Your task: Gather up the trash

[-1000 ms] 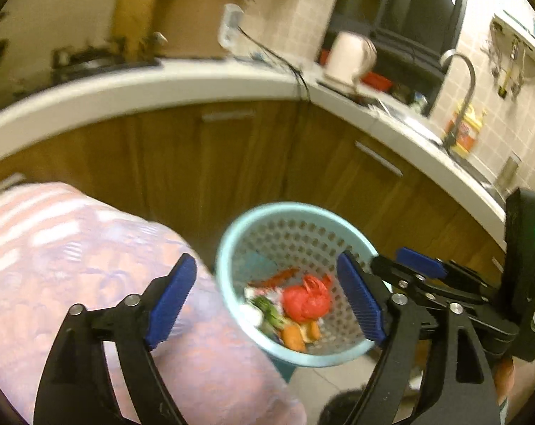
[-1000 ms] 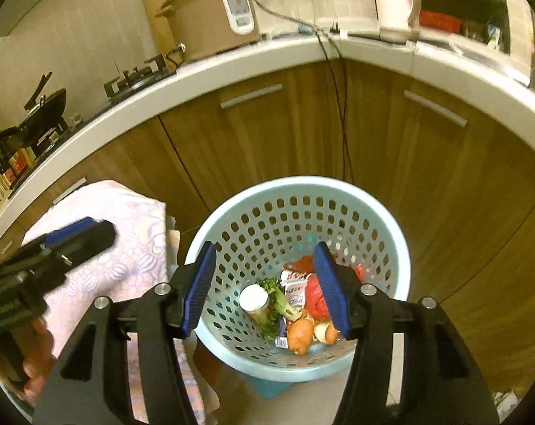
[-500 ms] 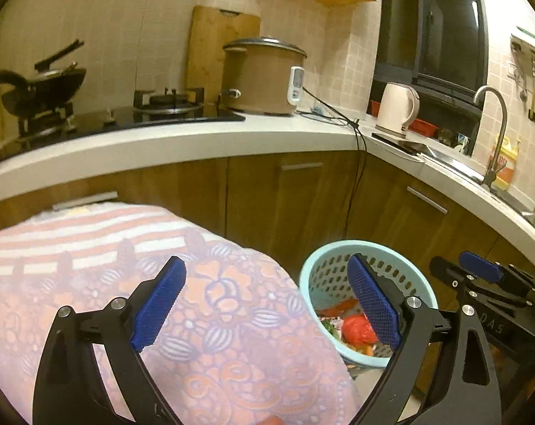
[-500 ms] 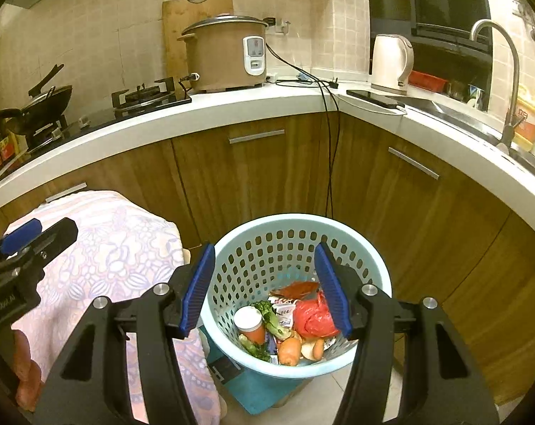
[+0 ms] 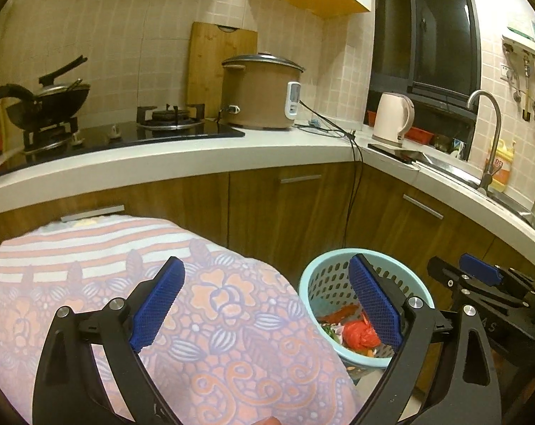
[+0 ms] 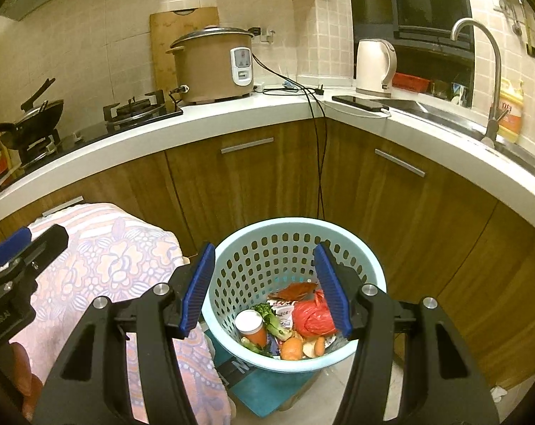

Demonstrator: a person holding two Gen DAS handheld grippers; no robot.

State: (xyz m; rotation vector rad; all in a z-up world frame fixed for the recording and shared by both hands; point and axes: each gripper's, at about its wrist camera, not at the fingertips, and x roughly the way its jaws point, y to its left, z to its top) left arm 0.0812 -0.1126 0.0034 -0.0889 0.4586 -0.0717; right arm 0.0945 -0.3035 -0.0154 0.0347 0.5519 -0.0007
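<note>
My left gripper (image 5: 263, 301) hangs with its jaws spread wide and nothing between them, over a flowered, striped cloth (image 5: 214, 304) that covers a rounded surface in front of me. My right gripper (image 6: 263, 287) also has its jaws spread, less widely, with nothing pinched; it looks down into the pale blue perforated basket (image 6: 373, 269), which stands on the floor against the wooden cabinet doors, just beside the cloth. The trash lies in the bottom of the basket: a crumpled red bag (image 6: 311, 315), a small cup with a white lid (image 6: 249, 322), a green broccoli piece (image 6: 269, 313), an orange carrot end (image 6: 291, 349), a reddish-brown wrapper (image 6: 295, 289) and some printed packets I cannot read. The basket rests on a teal box (image 6: 263, 389) on the tiled floor. From the left wrist view the basket (image 5: 324, 279) sits to the right of the cloth, partly behind my right-hand pad, and my right gripper shows at the far right edge. On the worktop (image 6: 210, 120) behind stand a brown rice cooker (image 6: 214, 67) in front of a cutting board (image 6: 168, 39), a gas hob (image 6: 140, 108) with a wok (image 6: 37, 120) on the far burner, a white kettle (image 6: 375, 67) and a phone (image 6: 359, 103) by the sink, whose tap (image 6: 487, 74) curves up at the right. A black cord (image 6: 318, 148) runs from the worktop down the cabinet doors behind the basket.
</note>
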